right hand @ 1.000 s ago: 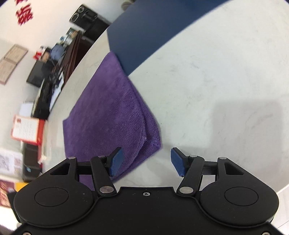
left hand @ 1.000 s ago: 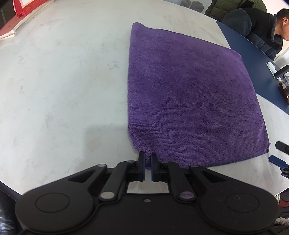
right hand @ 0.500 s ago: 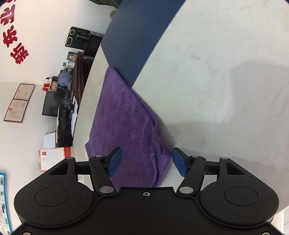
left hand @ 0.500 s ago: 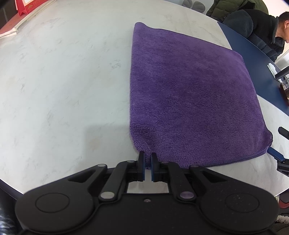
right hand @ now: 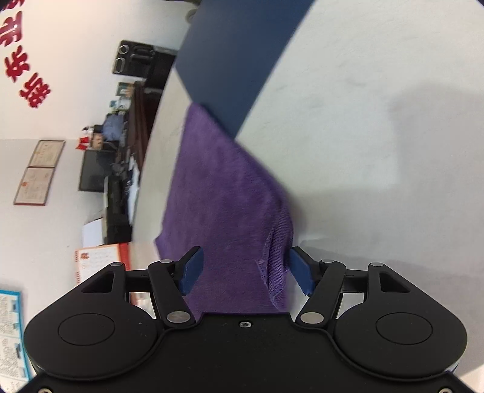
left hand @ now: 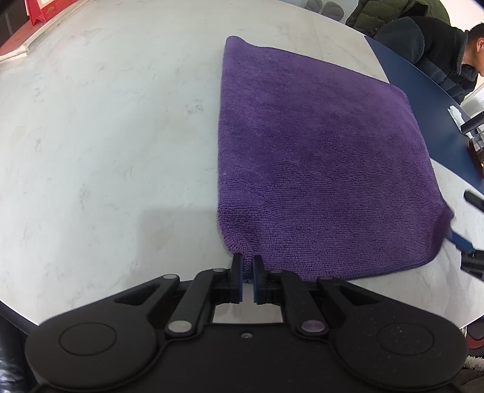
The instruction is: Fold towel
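A purple towel (left hand: pixel 317 157) lies folded flat on the white marble table (left hand: pixel 106 136). My left gripper (left hand: pixel 247 266) is shut on the towel's near left corner. At the right edge of the left wrist view my right gripper (left hand: pixel 462 223) straddles the towel's near right corner. In the right wrist view the right gripper (right hand: pixel 246 269) stands open, rolled on its side, with that corner of the towel (right hand: pixel 230 205) between its blue pads. The right pad (right hand: pixel 299 269) lies next to the towel's layered edge; the left pad (right hand: pixel 191 269) is clear of the cloth.
A dark blue table part (left hand: pixel 423 102) lies behind the towel on the right. A person in a dark jacket (left hand: pixel 423 39) sits beyond it. A glass pot with brown liquid (left hand: pixel 476 151) stands at the far right. Red items (left hand: pixel 27 27) lie at the table's far left.
My right gripper has rolled and slid forward, so the towel's corner now sits between its pads instead of ahead of them. The left gripper and its grip have not moved.
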Tool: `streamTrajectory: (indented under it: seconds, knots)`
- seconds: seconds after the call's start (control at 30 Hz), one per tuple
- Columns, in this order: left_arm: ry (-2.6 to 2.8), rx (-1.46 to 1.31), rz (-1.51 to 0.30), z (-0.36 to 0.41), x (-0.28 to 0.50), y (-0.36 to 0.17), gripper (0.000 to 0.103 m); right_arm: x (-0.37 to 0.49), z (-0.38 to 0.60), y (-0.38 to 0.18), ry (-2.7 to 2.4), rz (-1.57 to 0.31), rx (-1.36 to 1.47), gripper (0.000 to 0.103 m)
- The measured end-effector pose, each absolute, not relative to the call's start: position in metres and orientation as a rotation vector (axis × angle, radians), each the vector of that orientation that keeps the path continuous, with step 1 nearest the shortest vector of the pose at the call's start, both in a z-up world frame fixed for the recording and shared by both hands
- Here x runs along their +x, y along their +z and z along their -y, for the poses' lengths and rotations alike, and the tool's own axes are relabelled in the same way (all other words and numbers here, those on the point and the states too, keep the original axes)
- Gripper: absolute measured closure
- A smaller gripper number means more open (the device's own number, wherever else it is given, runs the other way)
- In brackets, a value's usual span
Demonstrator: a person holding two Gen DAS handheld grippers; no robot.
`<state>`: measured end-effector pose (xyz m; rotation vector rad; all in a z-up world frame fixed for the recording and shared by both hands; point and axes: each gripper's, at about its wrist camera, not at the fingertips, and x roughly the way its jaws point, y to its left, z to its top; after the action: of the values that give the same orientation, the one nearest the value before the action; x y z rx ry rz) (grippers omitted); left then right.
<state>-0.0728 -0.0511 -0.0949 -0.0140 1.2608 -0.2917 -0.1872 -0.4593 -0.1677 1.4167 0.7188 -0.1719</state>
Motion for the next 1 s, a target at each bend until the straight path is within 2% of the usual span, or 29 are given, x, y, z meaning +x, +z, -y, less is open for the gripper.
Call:
streamTrajectory:
  seconds: [0.27,0.53,1.0]
  knots:
    - [-0.291,-0.019,-1.266,0.051,-0.073,-0.095,0.097,-0.149,0.452,-0.153,-0.042,-0.725,1.337,0.039]
    - [-0.301,-0.026,-1.266,0.05,-0.071,-0.096,0.097,-0.177,0.48,-0.127,-0.116,-0.654,1.306,0.037]
    - [-0.313,-0.024,-1.267,0.049,-0.068,-0.097,0.097,-0.247,0.473,-0.166,-0.332,-0.797,1.501,0.035]
